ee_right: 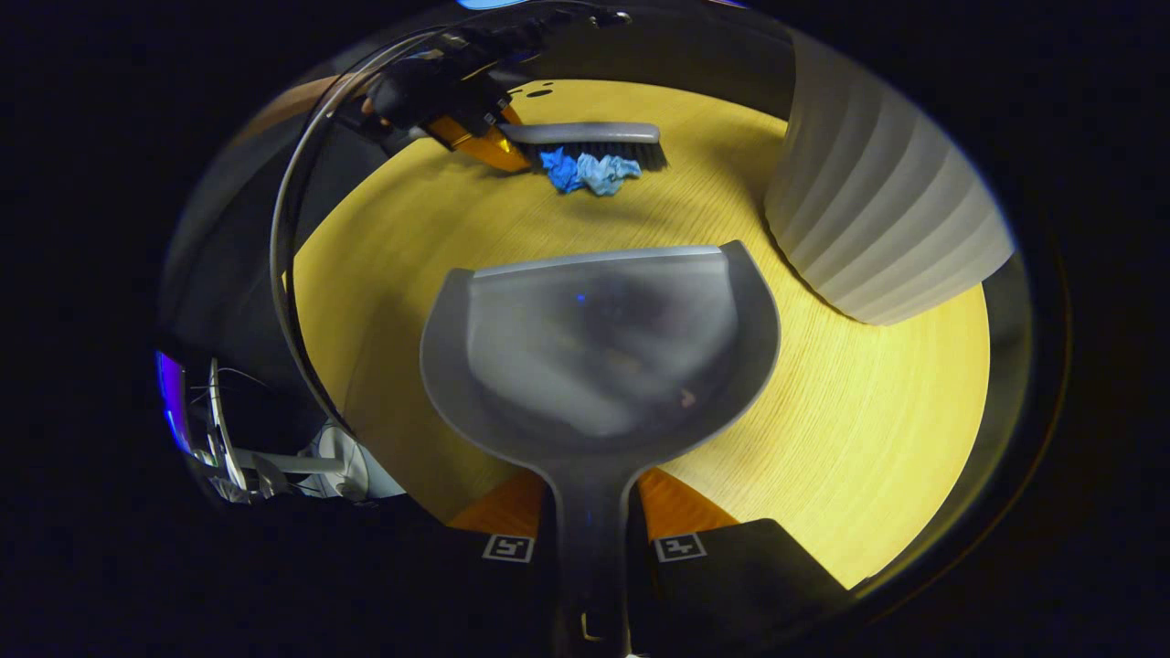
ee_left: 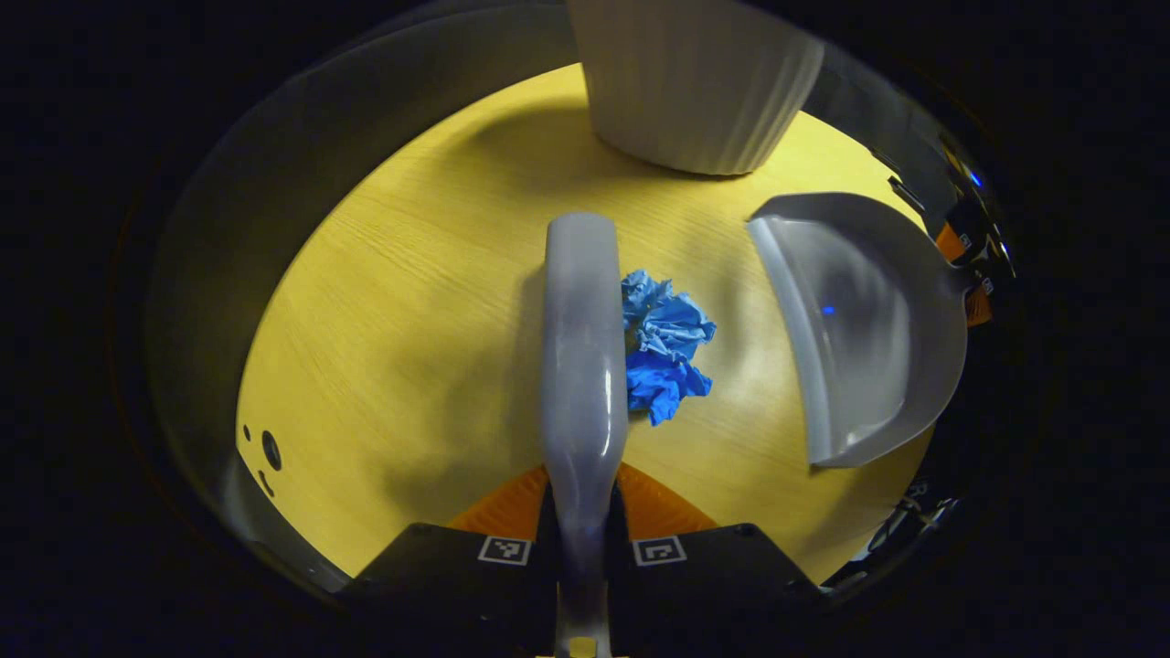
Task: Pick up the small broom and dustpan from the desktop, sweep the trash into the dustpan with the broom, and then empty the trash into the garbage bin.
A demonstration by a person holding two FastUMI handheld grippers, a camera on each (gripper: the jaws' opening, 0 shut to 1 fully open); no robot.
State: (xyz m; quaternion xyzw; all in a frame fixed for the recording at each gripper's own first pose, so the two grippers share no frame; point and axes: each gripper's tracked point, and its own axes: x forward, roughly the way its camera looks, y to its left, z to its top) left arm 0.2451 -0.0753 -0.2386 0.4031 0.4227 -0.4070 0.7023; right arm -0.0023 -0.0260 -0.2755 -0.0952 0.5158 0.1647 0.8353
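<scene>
While the left gripper (ee_left: 582,535) has its two fingers pressed on the handle of the small broom (ee_left: 582,347), the broom's grey back runs straight ahead from the jaws over the yellow desktop (ee_left: 411,302). Taking the crumpled blue trash (ee_left: 665,345) as the landmark, the broom head lies directly against its left side in the left gripper view, touching it. To the right of the trash, apart from it, the dustpan (ee_left: 868,329) stands with its open lip turned toward the trash. Beyond the trash, at the far edge of the desktop, stands the ribbed white garbage bin (ee_left: 699,82).

In the right gripper view the right gripper (ee_right: 590,548) is closed on the dustpan's (ee_right: 599,356) handle, both fingers pressing its sides, and the pan spreads out ahead of the jaws with its front lip toward the trash (ee_right: 590,172). The pan looks empty apart from a faint speck I cannot identify. The trash lies past that lip, with bare desktop (ee_right: 512,228) between them. Just behind the trash, touching it, the broom's (ee_right: 594,139) dark bristles rest along the wood, and the left gripper (ee_right: 480,137) shows at the broom's handle end, left of the trash, held by a gloved hand (ee_right: 416,91). The garbage bin (ee_right: 868,219) stands right of the trash, near the dustpan's right corner
</scene>
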